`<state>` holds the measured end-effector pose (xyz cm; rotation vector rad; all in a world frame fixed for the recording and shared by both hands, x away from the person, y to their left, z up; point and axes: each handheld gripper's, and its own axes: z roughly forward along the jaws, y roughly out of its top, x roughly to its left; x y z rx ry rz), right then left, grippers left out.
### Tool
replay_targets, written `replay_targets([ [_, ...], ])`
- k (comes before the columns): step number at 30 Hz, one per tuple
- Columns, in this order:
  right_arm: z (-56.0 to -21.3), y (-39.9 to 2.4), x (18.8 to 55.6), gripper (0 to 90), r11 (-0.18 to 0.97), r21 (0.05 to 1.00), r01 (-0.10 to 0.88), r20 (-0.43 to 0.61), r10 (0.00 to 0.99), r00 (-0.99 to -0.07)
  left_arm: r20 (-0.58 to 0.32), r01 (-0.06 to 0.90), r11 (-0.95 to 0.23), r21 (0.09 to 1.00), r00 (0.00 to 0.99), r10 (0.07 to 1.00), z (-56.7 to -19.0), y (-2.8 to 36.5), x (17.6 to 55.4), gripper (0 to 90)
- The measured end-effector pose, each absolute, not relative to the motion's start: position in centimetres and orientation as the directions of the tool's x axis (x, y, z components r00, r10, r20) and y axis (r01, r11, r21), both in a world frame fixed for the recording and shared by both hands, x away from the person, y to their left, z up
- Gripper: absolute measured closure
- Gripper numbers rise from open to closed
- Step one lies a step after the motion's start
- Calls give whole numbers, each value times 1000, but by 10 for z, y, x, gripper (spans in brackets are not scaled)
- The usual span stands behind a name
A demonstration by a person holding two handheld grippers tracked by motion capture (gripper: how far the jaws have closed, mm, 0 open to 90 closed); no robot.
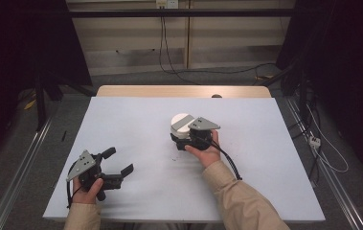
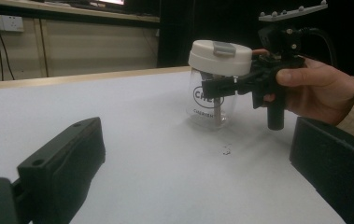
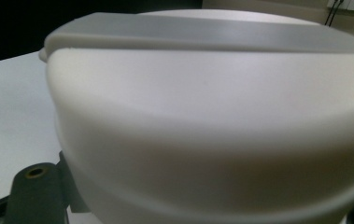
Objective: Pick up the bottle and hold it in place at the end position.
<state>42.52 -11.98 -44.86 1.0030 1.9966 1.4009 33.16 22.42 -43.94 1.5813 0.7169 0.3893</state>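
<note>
White sheeting covers the table [image 1: 136, 124], whose pale wooden edge shows at the far side, with a beige wall, sockets and dangling cables behind it. Right of the middle of this surface stands a clear glass jar with a thick white round lid crossed by a grey strip [image 1: 181, 125]; in the left gripper view the jar [image 2: 214, 84] is upright on the sheet, dark printed lettering on its glass. The right gripper [image 1: 185, 140], black with a grey three-cornered plate on top, is held by a hand in a beige sleeve and clasps the jar just under the lid: its jaws are drawn in against the glass from both sides, as the left gripper view shows [image 2: 221, 87]. In the right gripper view the white lid [image 3: 202, 116] looms very close. The left gripper [image 1: 120, 163] rests near the front left corner of the table, well apart from the jar, held by the other hand; its jaws stand wide apart with nothing between them, pointing toward the jar.
</note>
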Motion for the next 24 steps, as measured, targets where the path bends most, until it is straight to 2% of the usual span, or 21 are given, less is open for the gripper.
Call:
replay_targets([
  [24,-456,-120,428,185,214,937,276,4,783,-622,-160,220,-10,975,736,658,-440,225,332,31],
])
